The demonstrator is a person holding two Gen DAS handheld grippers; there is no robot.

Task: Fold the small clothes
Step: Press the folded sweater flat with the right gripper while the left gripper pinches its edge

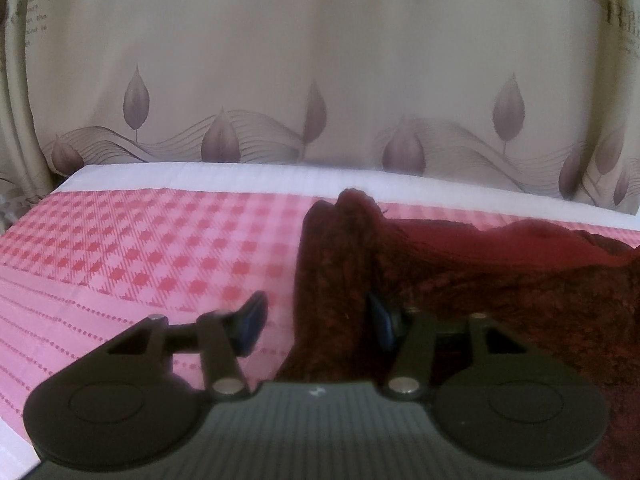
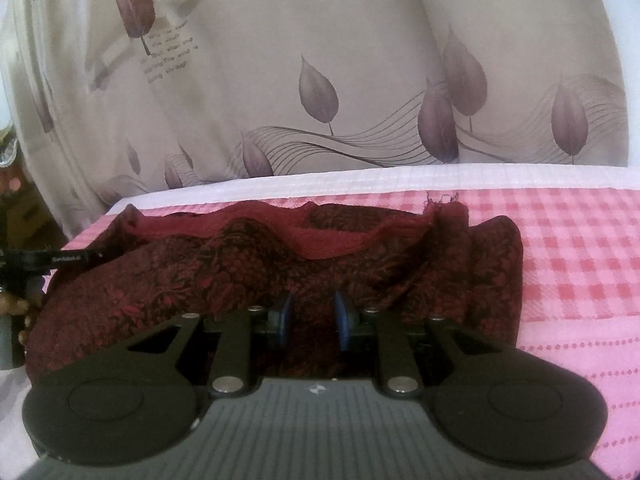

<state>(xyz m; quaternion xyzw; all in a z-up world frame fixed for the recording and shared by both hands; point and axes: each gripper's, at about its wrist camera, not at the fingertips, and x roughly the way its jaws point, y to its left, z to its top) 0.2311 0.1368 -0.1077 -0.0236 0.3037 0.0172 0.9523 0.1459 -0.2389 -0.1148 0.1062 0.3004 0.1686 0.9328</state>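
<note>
A dark red patterned garment (image 1: 500, 276) lies crumpled on the pink checked tablecloth (image 1: 140, 248). In the left wrist view a raised fold of it (image 1: 340, 280) stands between my left gripper's (image 1: 320, 320) wide-apart blue pads; the jaws are open and the left pad (image 1: 250, 326) sits clear of the cloth. In the right wrist view the garment (image 2: 260, 272) spreads across the left and middle. My right gripper (image 2: 312, 322) is partly open, with its blue pads (image 2: 285, 320) over the garment's near edge and a gap between them.
A beige curtain with purple leaf prints (image 1: 320, 80) hangs right behind the table's white far edge (image 1: 240, 174). In the right wrist view the left gripper's black body (image 2: 44, 260) shows at the far left. Bare checked cloth (image 2: 580, 248) lies to the right.
</note>
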